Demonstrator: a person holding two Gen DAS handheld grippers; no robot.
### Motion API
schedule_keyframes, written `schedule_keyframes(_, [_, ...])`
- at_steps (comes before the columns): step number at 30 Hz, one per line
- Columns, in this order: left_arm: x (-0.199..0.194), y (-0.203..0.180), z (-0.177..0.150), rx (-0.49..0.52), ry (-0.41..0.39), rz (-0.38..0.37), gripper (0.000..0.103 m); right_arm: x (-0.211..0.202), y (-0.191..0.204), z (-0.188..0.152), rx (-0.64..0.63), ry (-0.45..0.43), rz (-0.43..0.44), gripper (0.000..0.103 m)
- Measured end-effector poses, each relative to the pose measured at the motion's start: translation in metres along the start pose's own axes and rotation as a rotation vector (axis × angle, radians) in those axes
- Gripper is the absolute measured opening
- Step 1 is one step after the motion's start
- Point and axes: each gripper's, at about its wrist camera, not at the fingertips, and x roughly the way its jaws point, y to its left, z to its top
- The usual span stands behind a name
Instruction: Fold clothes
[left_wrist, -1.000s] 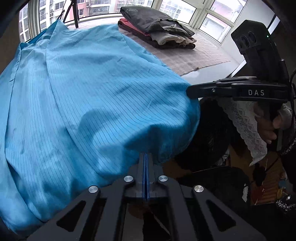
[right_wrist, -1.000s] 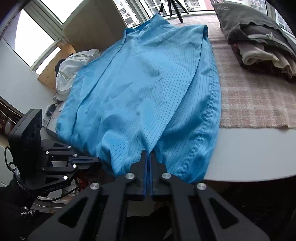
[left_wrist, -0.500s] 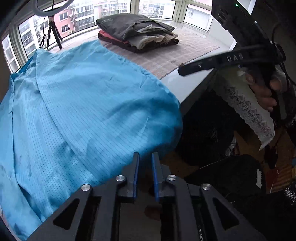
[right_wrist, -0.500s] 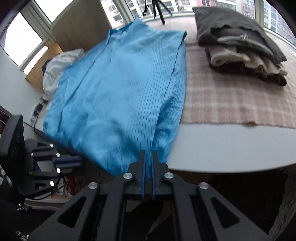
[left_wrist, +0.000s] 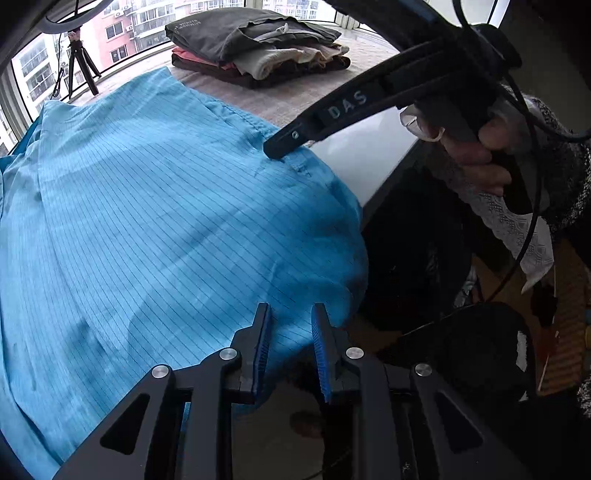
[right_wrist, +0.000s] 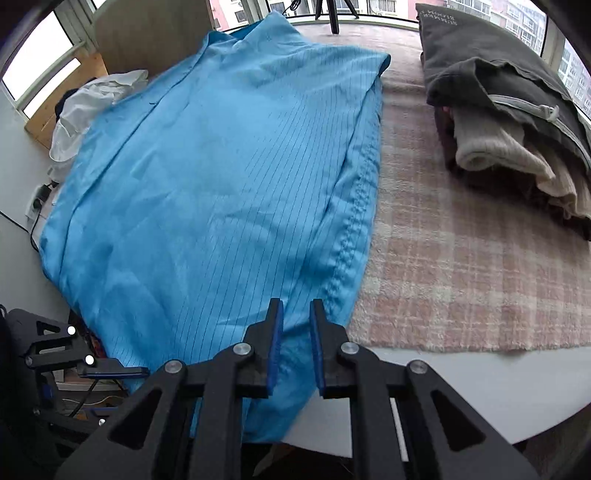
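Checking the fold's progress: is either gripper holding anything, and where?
Nothing is held. The left gripper is open and the right gripper is opening, both at the blue garment's near hem.

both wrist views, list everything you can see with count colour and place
blue pinstriped garment: one, bright blue with thin dark lines, spread flat, near hem hanging over the table edge
pink plaid woolly mat: one, pink and cream, beside the garment
white table: one, bare near edge
stack of folded clothes: one pile, grey on top, cream, pink and dark below, far on the mat
crumpled white cloth: one, past the garment's far side
black tripod: one, by the window
left gripper: black, blue pads, jaws apart over the hem
right gripper: black, blue pads, jaws opening over the hem
person's hand: one, holding the right gripper
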Motion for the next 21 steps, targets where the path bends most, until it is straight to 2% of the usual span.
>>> schedule_keyframes(1, [-0.002, -0.003, 0.002, -0.001, -0.014, -0.002, 0.021, -0.01, -0.006, 0.0, 0.023, -0.031, 0.015, 0.016])
schedule_keyframes(2, [-0.003, -0.008, 0.005, 0.001, -0.026, -0.003, 0.023, -0.019, -0.012, 0.0, 0.047, -0.062, 0.027, 0.024])
schedule_keyframes(3, [-0.003, -0.012, 0.008, 0.003, -0.038, 0.001, 0.024, -0.023, -0.02, 0.003, 0.082, -0.087, 0.029, 0.046])
schedule_keyframes(4, [-0.002, -0.015, 0.012, 0.003, -0.049, 0.007, 0.027, -0.027, -0.029, 0.006, 0.115, -0.109, 0.032, 0.056])
schedule_keyframes(5, [-0.001, -0.017, 0.016, 0.001, -0.058, 0.012, 0.031, -0.024, -0.035, 0.009, 0.14, -0.106, 0.039, 0.061])
schedule_keyframes(8, [0.007, -0.017, 0.024, -0.036, -0.059, 0.006, 0.036, -0.009, -0.04, 0.013, 0.16, -0.048, 0.085, 0.061])
schedule_keyframes(11, [0.014, -0.015, 0.028, -0.088, -0.068, 0.008, 0.043, 0.005, -0.026, 0.012, 0.1, 0.002, 0.059, 0.061])
schedule_keyframes(13, [0.018, -0.018, 0.032, -0.112, -0.087, 0.017, 0.048, 0.01, -0.018, 0.01, 0.071, 0.021, 0.069, 0.044])
schedule_keyframes(14, [0.02, -0.02, 0.034, -0.116, -0.098, 0.024, 0.054, 0.011, -0.015, 0.009, 0.061, 0.026, 0.078, 0.016])
schedule_keyframes(15, [0.022, -0.023, 0.035, -0.119, -0.11, 0.032, 0.057, 0.012, -0.014, 0.01, 0.067, 0.036, 0.108, 0.002])
schedule_keyframes(17, [0.027, -0.029, 0.039, -0.114, -0.137, 0.068, 0.065, 0.007, -0.014, 0.013, 0.1, 0.035, 0.181, 0.002])
schedule_keyframes(21, [0.037, -0.028, 0.043, -0.165, -0.176, 0.12, 0.064, -0.007, -0.01, 0.025, 0.138, 0.019, 0.273, 0.002])
